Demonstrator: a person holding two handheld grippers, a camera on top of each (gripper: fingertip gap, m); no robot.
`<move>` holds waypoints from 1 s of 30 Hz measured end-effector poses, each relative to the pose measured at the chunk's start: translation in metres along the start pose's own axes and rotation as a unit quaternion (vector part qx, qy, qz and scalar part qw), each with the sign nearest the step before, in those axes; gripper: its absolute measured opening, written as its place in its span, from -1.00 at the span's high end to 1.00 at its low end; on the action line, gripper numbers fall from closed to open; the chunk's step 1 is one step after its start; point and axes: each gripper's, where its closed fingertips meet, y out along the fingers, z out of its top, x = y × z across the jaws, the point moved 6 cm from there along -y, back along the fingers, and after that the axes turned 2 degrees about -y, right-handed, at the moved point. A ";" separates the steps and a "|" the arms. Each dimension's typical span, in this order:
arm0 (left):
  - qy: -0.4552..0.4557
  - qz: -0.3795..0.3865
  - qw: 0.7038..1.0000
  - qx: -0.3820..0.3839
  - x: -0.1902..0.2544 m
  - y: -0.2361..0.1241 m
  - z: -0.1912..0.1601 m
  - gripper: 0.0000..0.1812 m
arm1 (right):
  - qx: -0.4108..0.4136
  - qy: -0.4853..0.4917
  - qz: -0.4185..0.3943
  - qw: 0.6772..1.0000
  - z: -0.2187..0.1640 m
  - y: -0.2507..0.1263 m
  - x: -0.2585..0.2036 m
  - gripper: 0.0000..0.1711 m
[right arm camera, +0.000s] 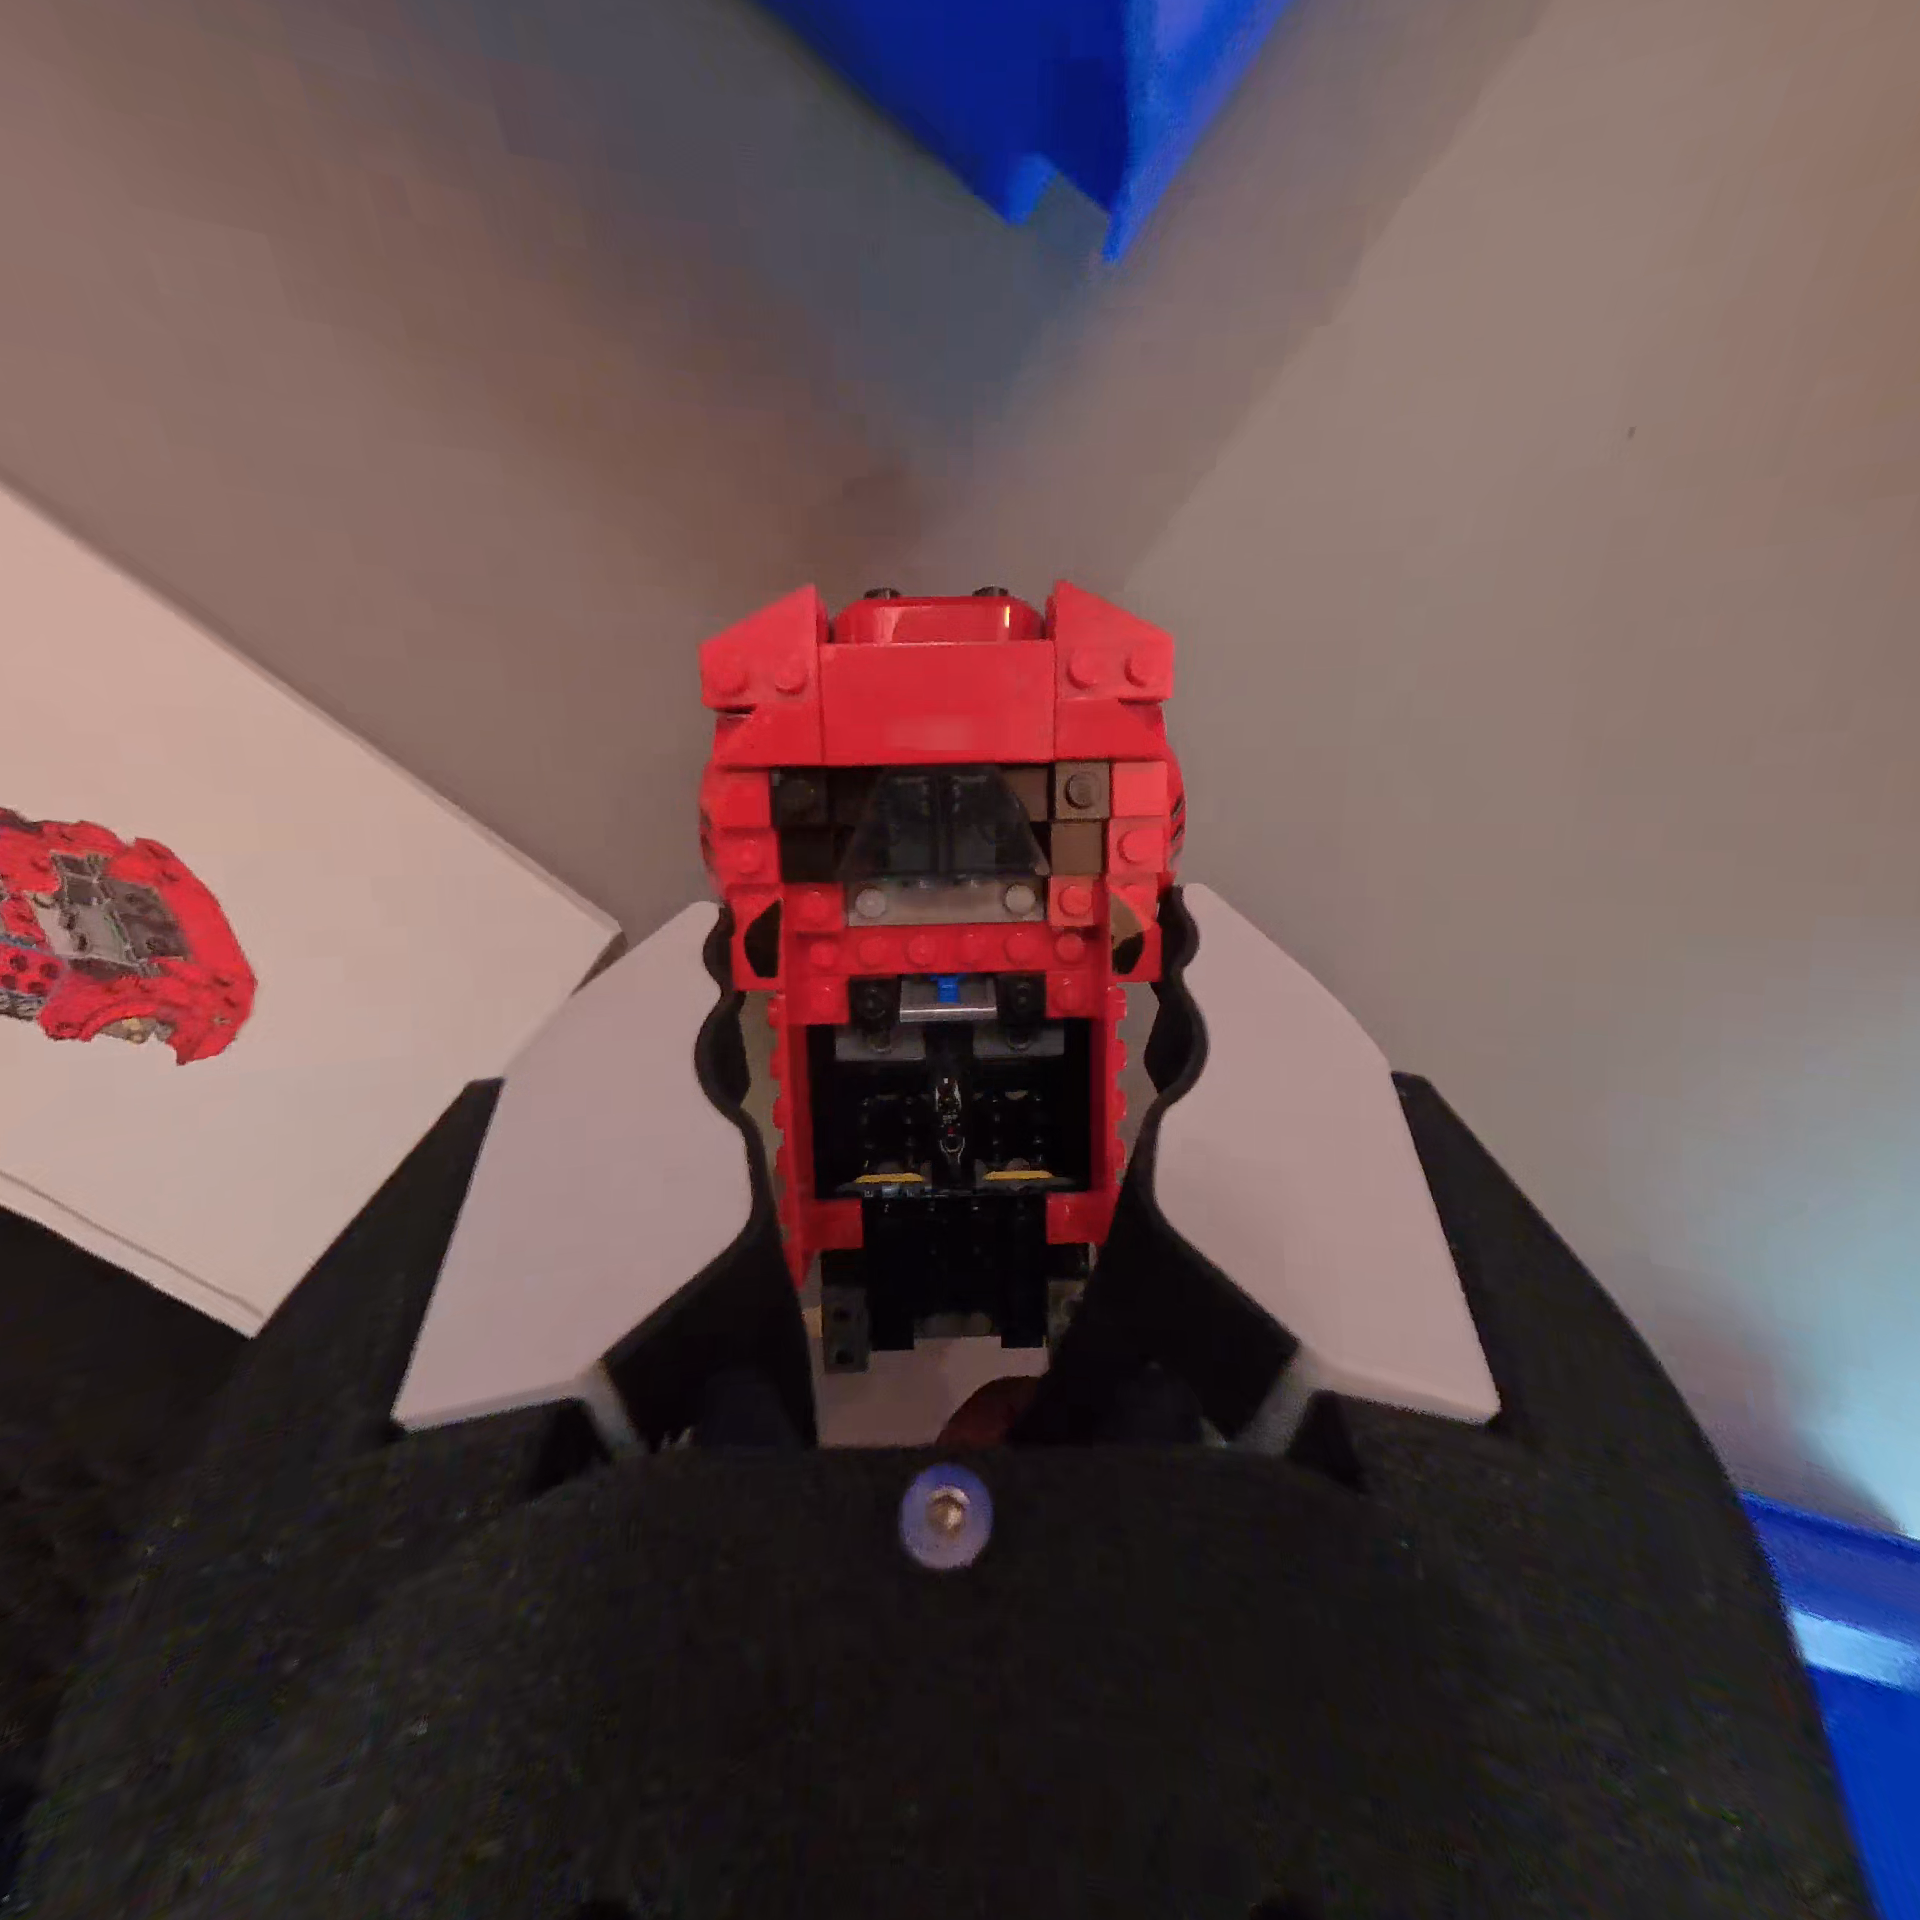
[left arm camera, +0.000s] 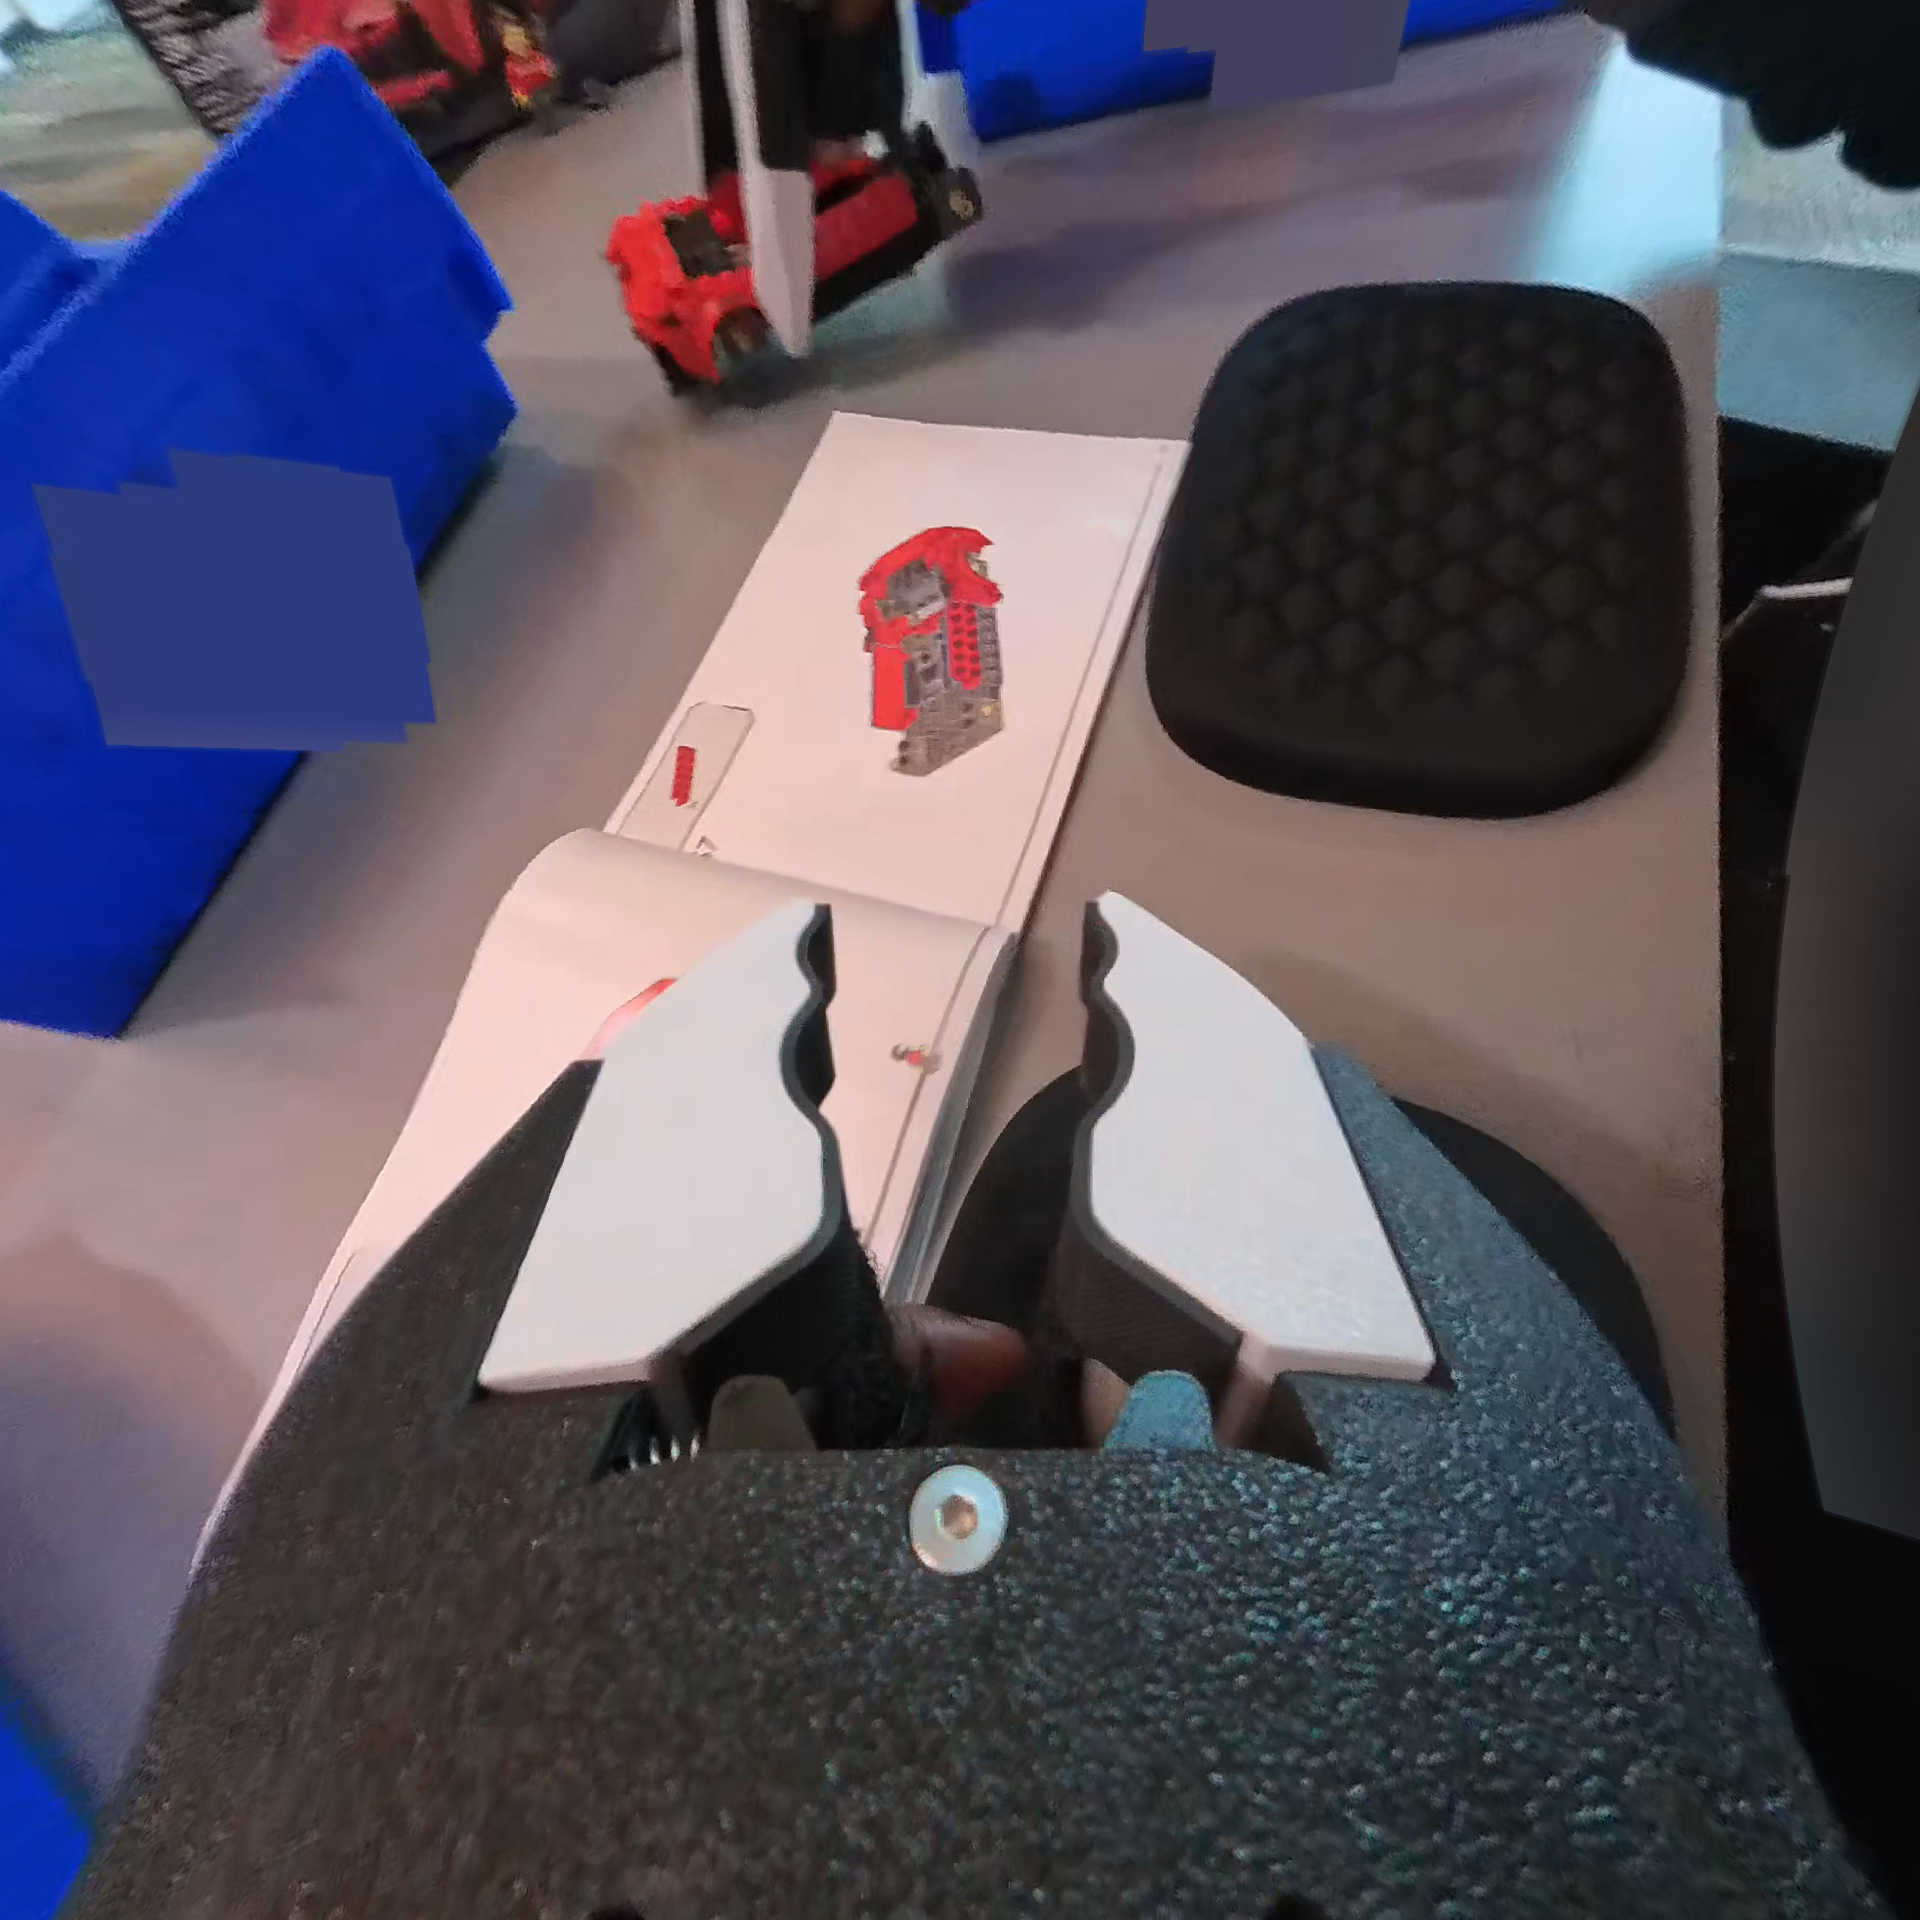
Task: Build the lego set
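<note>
Left gripper [left arm camera: 956,914], lower centre: fingers apart, nothing btwn them, over my open instruction booklet [left arm camera: 914,665]. Right gripper [right arm camera: 948,935] clamps the red lego car [right arm camera: 940,831] by its sides, centre frame, above grey table [right arm camera: 1455,623]. Blue bin [left arm camera: 239,520] at left, black pad [left arm camera: 1423,551] upper right.

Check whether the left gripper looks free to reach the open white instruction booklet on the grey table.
Probably yes. The left gripper is open and empty, right above the open white instruction booklet, with nothing between them. The black padded cushion lies off to one side.
</note>
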 end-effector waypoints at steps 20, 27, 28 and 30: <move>0.129 -0.089 0.982 -0.109 0.005 0.080 0.019 0.57 | 0.234 0.004 0.124 0.964 -0.058 -0.069 -0.059 0.26; 0.060 -0.114 0.989 -0.076 -0.007 0.089 0.006 0.99 | 0.232 0.050 0.167 0.957 -0.089 -0.025 -0.087 0.29; 0.046 -0.123 0.989 -0.071 -0.008 0.088 0.005 0.99 | 0.239 0.047 0.160 0.956 -0.084 -0.024 -0.089 0.31; 0.029 -0.126 0.990 -0.058 -0.010 0.087 0.006 0.99 | 0.237 0.037 0.146 0.960 -0.073 -0.020 -0.092 0.32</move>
